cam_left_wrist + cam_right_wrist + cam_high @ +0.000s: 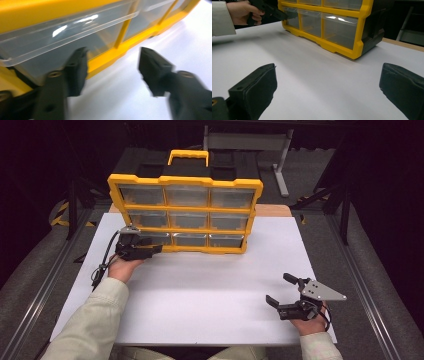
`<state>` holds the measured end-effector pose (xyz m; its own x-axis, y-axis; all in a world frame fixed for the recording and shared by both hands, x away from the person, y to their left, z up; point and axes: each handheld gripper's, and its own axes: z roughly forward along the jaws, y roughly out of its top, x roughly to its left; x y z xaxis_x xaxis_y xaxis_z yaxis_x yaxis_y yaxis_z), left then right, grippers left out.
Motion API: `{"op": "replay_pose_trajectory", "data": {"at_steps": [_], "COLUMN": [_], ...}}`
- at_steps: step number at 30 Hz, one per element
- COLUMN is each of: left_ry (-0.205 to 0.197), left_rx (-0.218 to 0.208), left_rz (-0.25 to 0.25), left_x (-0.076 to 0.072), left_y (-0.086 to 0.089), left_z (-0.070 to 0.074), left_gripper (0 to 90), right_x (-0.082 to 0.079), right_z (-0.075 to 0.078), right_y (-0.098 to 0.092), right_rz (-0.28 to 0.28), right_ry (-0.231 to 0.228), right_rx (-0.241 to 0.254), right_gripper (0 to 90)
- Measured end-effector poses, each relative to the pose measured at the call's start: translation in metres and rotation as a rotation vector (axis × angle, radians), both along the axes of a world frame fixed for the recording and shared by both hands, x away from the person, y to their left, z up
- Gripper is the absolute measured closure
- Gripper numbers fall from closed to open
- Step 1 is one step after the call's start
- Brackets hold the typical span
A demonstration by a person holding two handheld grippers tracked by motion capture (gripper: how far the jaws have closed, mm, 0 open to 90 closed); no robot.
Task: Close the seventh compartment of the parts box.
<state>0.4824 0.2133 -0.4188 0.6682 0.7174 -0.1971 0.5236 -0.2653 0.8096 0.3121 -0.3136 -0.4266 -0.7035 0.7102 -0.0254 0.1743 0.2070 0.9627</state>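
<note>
- White table (210,290) fills the middle of the high view, with dark floor and metal rails around it; a yellow organizer (186,215) with clear drawers in three rows stands upright at the far side.
- High view gives the whole layout: the left claw (150,249) is up against the organizer's bottom row at its left end, and the right claw (280,290) rests low on the table, well apart from the organizer.
- Left gripper view adds the close detail: a clear drawer (65,37) juts out a little from the yellow frame right ahead of the left claw (112,67), with the frame's bottom rail running away behind it.
- Right gripper view shows the organizer's black side wall and the person's hand (243,12) holding the left claw at the far bottom drawer, across the table from the right claw (327,85).
- Left claw: jaws spread about halfway, nothing pinched. One jaw tip sits just in front of the drawer's face, seemingly touching it, though blur leaves that unsure; the other jaw hangs over bare table beside the frame.
- Right claw: jaws spread wide, nothing between them but table; the organizer stands ahead of it, a good way off.
</note>
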Motion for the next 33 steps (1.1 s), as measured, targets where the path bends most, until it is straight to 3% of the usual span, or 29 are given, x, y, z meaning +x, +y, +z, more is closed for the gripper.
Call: {"op": "replay_pose_trajectory", "data": {"at_steps": [5, 6, 8, 11, 20, 23, 27, 33], "left_ry": [-0.024, -0.025, -0.064, -0.123, -0.238, -0.261, -0.284, -0.285], "left_rx": [-0.034, -0.057, -0.086, -0.118, -0.185, -0.213, -0.218, -0.219], "left_rz": [-0.015, -0.024, -0.048, -0.061, -0.083, -0.091, -0.097, -0.091], "left_x": [-0.012, -0.017, -0.025, -0.039, -0.077, -0.088, -0.100, -0.114], "left_y": [0.004, 0.005, 0.008, 0.013, 0.029, 0.035, 0.042, 0.052], "left_z": [0.005, 0.007, 0.009, 0.011, 0.015, 0.016, 0.016, 0.011], "left_gripper": [15.6, 12.6, 8.6, 7.0, 3.8, 2.7, 1.7, 1.2], "right_x": [0.000, 0.000, 0.000, 0.000, -0.001, -0.001, -0.001, -0.001], "right_z": [0.000, 0.000, 0.000, 0.000, 0.001, 0.001, 0.001, 0.001], "right_y": [0.000, 0.000, 0.001, 0.001, 0.002, 0.002, 0.002, 0.003], "right_rz": [0.004, 0.003, 0.004, 0.001, -0.001, -0.001, 0.000, 0.010], "right_ry": [0.001, -0.001, -0.001, -0.001, -0.001, -0.001, -0.001, -0.005], "right_rx": [0.004, 0.001, -0.001, -0.002, -0.005, -0.008, -0.008, -0.001], "right_gripper": [1.8, 1.8, 1.8, 1.7, 1.6, 1.5, 1.3, 0.7]}}
